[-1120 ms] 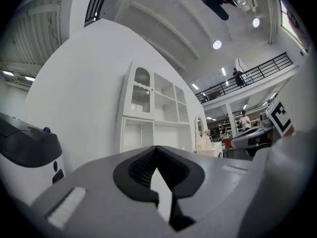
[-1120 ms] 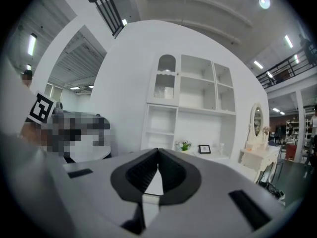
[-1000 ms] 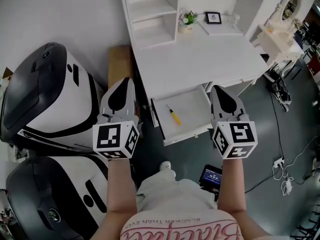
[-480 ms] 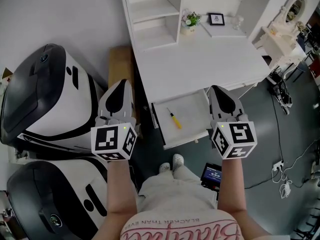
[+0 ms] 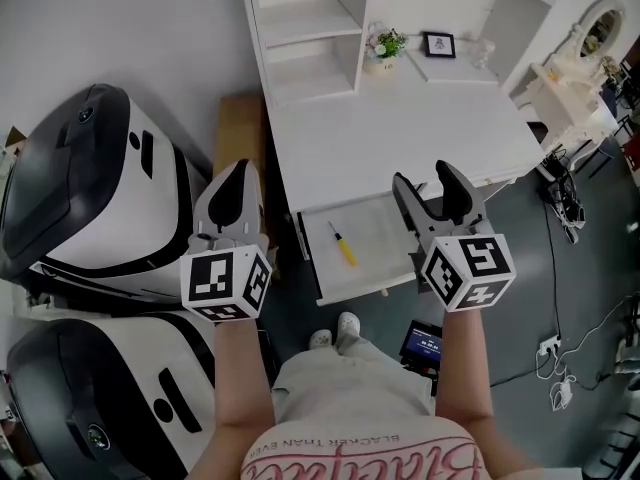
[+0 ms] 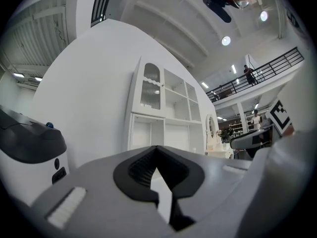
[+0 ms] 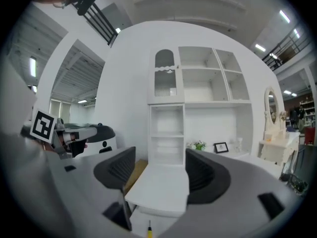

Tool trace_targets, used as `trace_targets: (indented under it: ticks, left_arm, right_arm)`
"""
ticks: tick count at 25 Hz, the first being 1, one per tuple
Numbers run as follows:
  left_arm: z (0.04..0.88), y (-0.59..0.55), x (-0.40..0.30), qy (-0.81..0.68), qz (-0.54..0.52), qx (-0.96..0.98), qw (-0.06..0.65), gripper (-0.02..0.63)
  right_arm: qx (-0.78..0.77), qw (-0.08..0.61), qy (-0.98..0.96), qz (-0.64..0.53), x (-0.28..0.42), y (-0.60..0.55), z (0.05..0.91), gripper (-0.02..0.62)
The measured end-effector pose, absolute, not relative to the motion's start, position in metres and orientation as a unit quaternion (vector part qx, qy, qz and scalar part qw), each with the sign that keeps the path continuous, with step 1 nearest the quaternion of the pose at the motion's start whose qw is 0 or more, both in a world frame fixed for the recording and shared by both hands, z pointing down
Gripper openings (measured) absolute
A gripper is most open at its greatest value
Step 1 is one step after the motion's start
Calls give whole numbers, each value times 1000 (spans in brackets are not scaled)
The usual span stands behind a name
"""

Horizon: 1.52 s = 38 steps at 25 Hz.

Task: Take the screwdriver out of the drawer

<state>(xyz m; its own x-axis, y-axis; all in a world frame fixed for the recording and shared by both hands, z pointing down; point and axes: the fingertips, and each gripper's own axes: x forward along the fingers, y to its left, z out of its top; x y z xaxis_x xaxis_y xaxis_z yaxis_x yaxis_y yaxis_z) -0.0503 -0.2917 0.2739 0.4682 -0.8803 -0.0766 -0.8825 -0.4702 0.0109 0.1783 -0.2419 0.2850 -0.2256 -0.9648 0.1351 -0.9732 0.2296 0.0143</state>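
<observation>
A small screwdriver (image 5: 343, 245) with a yellow handle lies in the open white drawer (image 5: 378, 230) below the desk top. The right gripper view shows only the screwdriver's (image 7: 149, 228) handle, at the bottom edge. My right gripper (image 5: 425, 176) hovers over the drawer's right edge, level with the desk front; its jaws are opening and nothing is between them. In its own view the right gripper (image 7: 158, 175) frames the desk. My left gripper (image 5: 240, 168) is shut and empty, left of the drawer and apart from it. The left gripper (image 6: 157, 150) points at the shelf unit.
The white desk (image 5: 400, 118) carries a shelf unit (image 5: 305, 28), a small plant (image 5: 382, 44) and a picture frame (image 5: 438, 44). Two large black-and-white machines (image 5: 90, 178) stand at the left, next to a wooden stand (image 5: 240, 123). A device (image 5: 420, 345) and cables (image 5: 555, 353) lie on the floor.
The right gripper's jaws have gone from shut to wide apart, and it has drifted left over the drawer's right edge. The left gripper stays shut and has barely shifted.
</observation>
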Motion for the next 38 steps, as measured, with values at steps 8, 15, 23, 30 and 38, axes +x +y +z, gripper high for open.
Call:
trace_targets:
  ticks: [8, 15, 23, 30, 38]
  left_arm:
    - [283, -300, -60, 530, 25, -848, 11, 3]
    - [312, -304, -74, 544, -1, -839, -14, 3]
    - [365, -302, -85, 552, -43, -831, -51, 3]
    - [401, -304, -82, 548, -64, -831, -77, 3]
    - [426, -309, -78, 544, -86, -830, -91, 3]
  right_arm:
    - [598, 84, -795, 68, 168, -261, 313, 331]
    - [577, 104, -802, 116, 159, -274, 357, 331]
    - [549, 164, -798, 186, 141, -279, 448, 331]
    - [499, 261, -797, 219, 124, -282, 535, 330]
    - [447, 328, -775, 301, 114, -286, 621, 328]
